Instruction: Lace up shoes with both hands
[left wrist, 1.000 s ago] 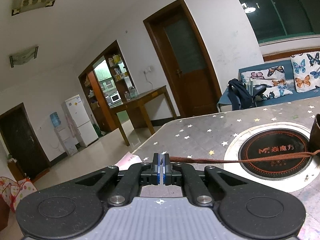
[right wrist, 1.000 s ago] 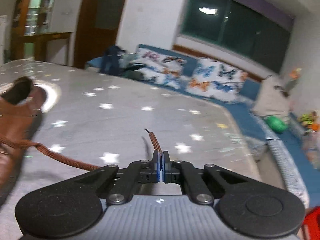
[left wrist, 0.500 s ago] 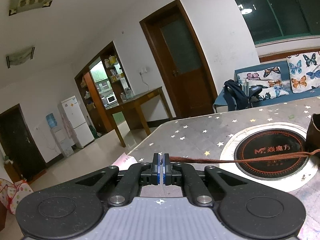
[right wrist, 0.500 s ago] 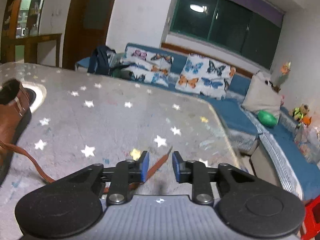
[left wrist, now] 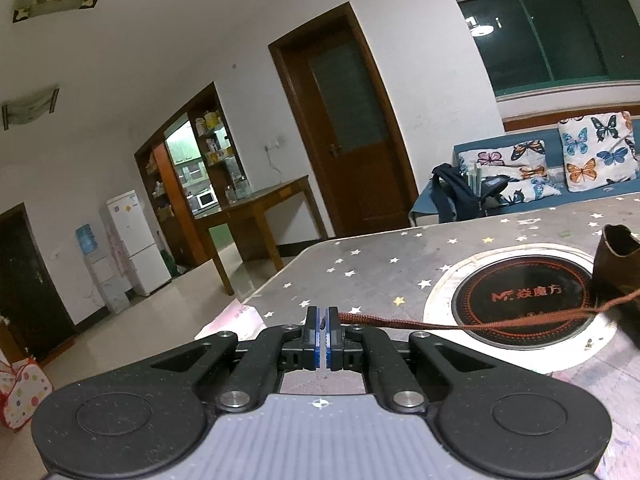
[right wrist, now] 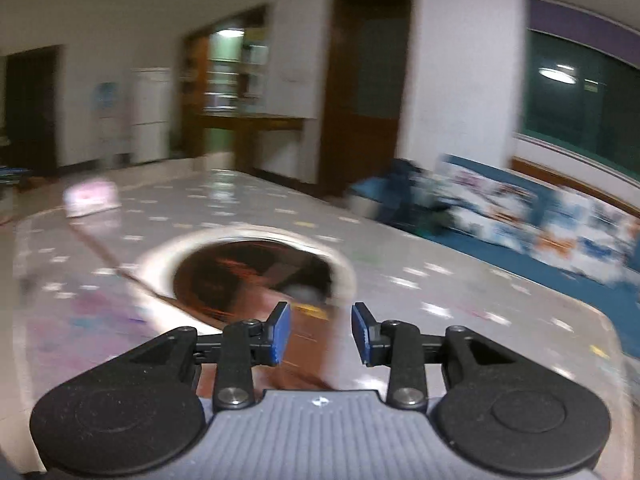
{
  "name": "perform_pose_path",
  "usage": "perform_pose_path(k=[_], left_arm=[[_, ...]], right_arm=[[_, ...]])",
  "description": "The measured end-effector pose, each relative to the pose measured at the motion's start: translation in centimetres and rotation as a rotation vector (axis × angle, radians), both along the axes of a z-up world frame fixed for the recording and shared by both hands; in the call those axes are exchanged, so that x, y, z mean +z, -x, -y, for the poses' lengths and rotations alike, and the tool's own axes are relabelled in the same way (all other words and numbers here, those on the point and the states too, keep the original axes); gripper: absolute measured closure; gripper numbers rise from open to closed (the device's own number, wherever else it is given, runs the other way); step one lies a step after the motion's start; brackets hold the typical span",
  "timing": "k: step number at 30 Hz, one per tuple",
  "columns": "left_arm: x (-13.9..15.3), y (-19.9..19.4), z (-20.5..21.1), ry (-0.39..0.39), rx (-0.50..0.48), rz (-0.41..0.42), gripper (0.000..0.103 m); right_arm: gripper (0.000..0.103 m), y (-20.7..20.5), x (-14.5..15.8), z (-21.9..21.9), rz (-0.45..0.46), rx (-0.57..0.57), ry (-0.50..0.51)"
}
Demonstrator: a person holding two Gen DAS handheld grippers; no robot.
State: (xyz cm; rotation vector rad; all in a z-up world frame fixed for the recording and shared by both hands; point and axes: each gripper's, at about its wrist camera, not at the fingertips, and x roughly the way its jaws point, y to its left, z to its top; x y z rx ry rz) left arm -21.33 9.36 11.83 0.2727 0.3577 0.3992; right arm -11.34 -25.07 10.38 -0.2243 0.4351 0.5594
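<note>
In the left wrist view my left gripper (left wrist: 321, 325) is shut on the end of a brown shoelace (left wrist: 460, 325). The lace runs right, fairly taut, to a brown leather shoe (left wrist: 616, 264) at the right edge. In the right wrist view my right gripper (right wrist: 320, 334) is open and empty. This view is blurred by motion. The brown shoe (right wrist: 296, 312) lies just beyond and under its fingers, over the round cooktop. The lace (right wrist: 108, 260) stretches away to the left.
The shoe rests on a star-patterned table (left wrist: 360, 264) with a round inset cooktop (left wrist: 524, 300). A pink paper (right wrist: 92, 200) lies near the table's far left corner. A blue sofa with butterfly cushions (left wrist: 560, 164) stands behind the table.
My right gripper let go of its lace end, opened wide, and swung left toward the shoe. My left gripper stays shut on its lace, almost still.
</note>
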Motion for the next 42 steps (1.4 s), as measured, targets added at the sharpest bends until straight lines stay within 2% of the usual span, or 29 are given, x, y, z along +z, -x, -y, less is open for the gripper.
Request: perform_pose_path(k=[5,9,12,15,21,26,31,33,36,40,42], left_arm=[[0.1,1.4,-0.5,0.037,-0.025,0.005,0.101],[0.0,2.6,-0.6,0.041,-0.063,0.000,0.101],[-0.2,3.3,-0.4,0.043,-0.115,-0.015,0.101],[-0.7,3.5,-0.2,0.076,-0.174,-0.033,0.101],[-1.7,1.8,1.6,0.127,-0.293,-0.074,0.101],[-2.3,0.2,4.8,0.190,-0.471,-0.098,0.101],[-2.6,-1.8,9.2,0.251,-0.672,-0.119,0.101],[-2.7,-2.8,11.1,0.273,-0.747,-0.123,0.101],[-2.9,-4.3,14.0,0.303,-0.858,-0.126,0.101],[-3.6,-5.9,17.3,0.324,-0.980,-0.153,0.101],[-4.0,-6.7,18.3,0.338,-1.010,-0.171,0.101]], right_arm=[[0.070,-0.1,-0.3,-7.2,0.017,0.191,0.044],[0.070,0.0,-1.7,-12.3,0.023,0.267,0.107],[0.070,-0.7,-2.7,-14.4,-0.035,0.310,0.138],[0.070,-0.2,-3.6,-15.2,-0.098,0.372,0.199],[0.070,2.0,-4.7,-13.0,-0.284,0.544,0.281],[0.070,5.1,-5.0,-10.2,-0.329,0.624,0.422],[0.069,7.2,-3.8,-6.9,-0.341,0.613,0.547],[0.065,7.7,-3.4,-5.5,-0.333,0.580,0.601],[0.065,7.4,-3.1,-3.3,-0.333,0.499,0.645],[0.065,6.4,-2.4,-0.5,-0.326,0.340,0.592],[0.066,6.1,-1.1,0.9,-0.307,0.271,0.478]])
